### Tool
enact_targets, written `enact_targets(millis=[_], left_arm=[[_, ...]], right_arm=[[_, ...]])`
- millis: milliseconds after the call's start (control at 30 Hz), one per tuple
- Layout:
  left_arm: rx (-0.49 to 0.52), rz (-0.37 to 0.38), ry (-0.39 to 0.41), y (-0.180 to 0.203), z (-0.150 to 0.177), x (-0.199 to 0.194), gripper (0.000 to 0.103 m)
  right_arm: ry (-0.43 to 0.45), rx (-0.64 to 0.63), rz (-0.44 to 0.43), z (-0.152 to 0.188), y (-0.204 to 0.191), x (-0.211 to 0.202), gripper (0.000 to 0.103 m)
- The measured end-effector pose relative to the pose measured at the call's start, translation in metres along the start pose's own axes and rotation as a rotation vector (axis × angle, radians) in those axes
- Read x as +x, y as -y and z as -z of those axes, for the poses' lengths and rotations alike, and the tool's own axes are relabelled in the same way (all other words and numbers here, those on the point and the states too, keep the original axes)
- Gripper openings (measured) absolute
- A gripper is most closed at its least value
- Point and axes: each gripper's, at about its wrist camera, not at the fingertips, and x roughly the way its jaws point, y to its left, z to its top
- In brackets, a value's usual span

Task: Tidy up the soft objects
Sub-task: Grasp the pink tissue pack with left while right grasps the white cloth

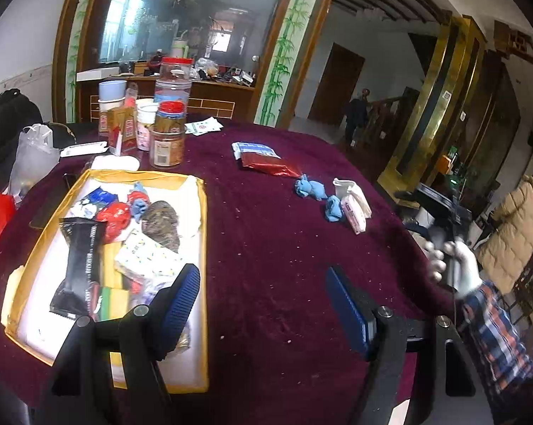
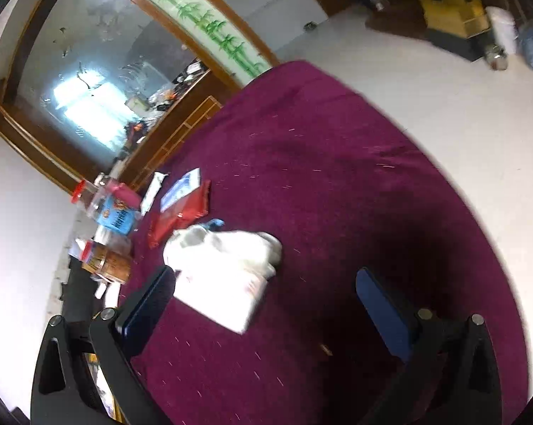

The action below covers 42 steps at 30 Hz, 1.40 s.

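Observation:
A yellow-rimmed box [image 1: 199, 248] on the maroon table [image 1: 277, 248] holds several soft items: a black packet [image 1: 80, 265], red [image 1: 115, 217] and blue wads, a brown bundle [image 1: 162, 221]. My left gripper [image 1: 262, 304] is open and empty above the table, its left finger over the box's right edge. On the cloth lie a red packet [image 1: 268, 164], blue wads [image 1: 310, 189], a white cloth [image 1: 351, 191] and a pink tissue pack [image 1: 353, 214]. My right gripper [image 2: 262, 304] is open, just short of the white cloth [image 2: 227, 251] and the tissue pack [image 2: 224, 304].
Jars [image 1: 167, 141], cups and cartons stand at the table's back left. A clear plastic bag [image 1: 32, 159] sits at the far left. The right hand with its gripper [image 1: 450, 244] shows at the table's right edge. The floor [image 2: 443, 113] lies beyond the table.

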Motion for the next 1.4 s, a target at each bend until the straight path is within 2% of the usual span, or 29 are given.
enact_targets(millis=[133,200,267,300,333,367,400,433,533,567,667,733,833,1033,1133,1167,1200,1267,1300,1333,1367,1400], left_arm=[[0.025,-0.007,-0.023,0.013,0.001,0.006,0.077],[0.038,-0.016,-0.033,0.017,0.003,0.007,0.077],[0.044,-0.015,-0.037,0.017,0.004,0.007,0.077],[0.045,-0.017,-0.037,0.016,0.004,0.009,0.077],[0.043,-0.018,-0.037,0.015,0.004,0.01,0.077],[0.037,-0.016,-0.039,0.014,0.003,0.013,0.077],[0.032,-0.012,-0.042,0.014,0.002,0.015,0.077],[0.028,-0.008,-0.047,0.014,0.003,0.018,0.077],[0.022,0.004,-0.079,0.018,0.003,0.032,0.077],[0.023,0.003,-0.089,0.02,0.004,0.037,0.077],[0.061,-0.008,-0.11,0.032,0.002,0.053,0.077],[0.108,-0.034,-0.141,0.044,-0.003,0.073,0.077],[0.192,-0.05,-0.175,0.063,-0.013,0.109,0.079],[0.352,-0.105,-0.265,0.086,-0.031,0.207,0.079],[0.443,-0.153,-0.26,0.095,-0.033,0.239,0.079],[0.464,-0.155,-0.262,0.097,-0.033,0.249,0.083],[0.476,-0.163,-0.271,0.097,-0.033,0.255,0.089],[0.498,-0.201,-0.295,0.098,-0.031,0.275,0.091],[0.492,-0.194,-0.263,0.098,-0.032,0.274,0.092],[0.493,-0.193,-0.267,0.098,-0.032,0.276,0.091],[0.483,-0.187,-0.273,0.097,-0.033,0.276,0.077],[0.44,-0.139,-0.305,0.094,-0.034,0.274,0.062]], right_arm=[[-0.055,-0.06,0.031,-0.014,-0.018,0.048,0.102],[-0.17,-0.088,-0.042,-0.007,-0.03,0.076,0.098],[-0.264,-0.168,-0.173,0.011,-0.053,0.084,0.096],[-0.318,-0.244,-0.279,0.029,-0.073,0.079,0.096],[-0.351,-0.273,-0.344,0.039,-0.082,0.075,0.096],[-0.4,-0.305,-0.454,0.053,-0.094,0.068,0.096],[-0.41,-0.347,-0.532,0.066,-0.103,0.055,0.096],[-0.39,-0.374,-0.546,0.071,-0.107,0.045,0.096],[-0.275,-0.367,-0.463,0.071,-0.1,0.029,0.096],[-0.222,-0.338,-0.396,0.065,-0.089,0.03,0.096],[-0.183,-0.254,-0.337,0.056,-0.064,0.039,0.096],[-0.158,-0.202,-0.268,0.051,-0.05,0.045,0.096],[-0.129,-0.111,-0.258,0.042,-0.026,0.045,0.096],[-0.132,-0.067,-0.228,0.037,-0.014,0.045,0.096],[-0.145,-0.083,-0.223,0.038,-0.019,0.049,0.096],[-0.153,-0.091,-0.225,0.039,-0.021,0.051,0.096],[-0.158,-0.096,-0.226,0.04,-0.021,0.05,0.096],[-0.164,-0.106,-0.223,0.041,-0.023,0.051,0.096],[-0.166,-0.111,-0.219,0.042,-0.024,0.052,0.096],[-0.168,-0.113,-0.216,0.042,-0.024,0.053,0.096],[-0.17,-0.114,-0.214,0.043,-0.024,0.053,0.096],[-0.172,-0.114,-0.209,0.043,-0.023,0.053,0.096]])
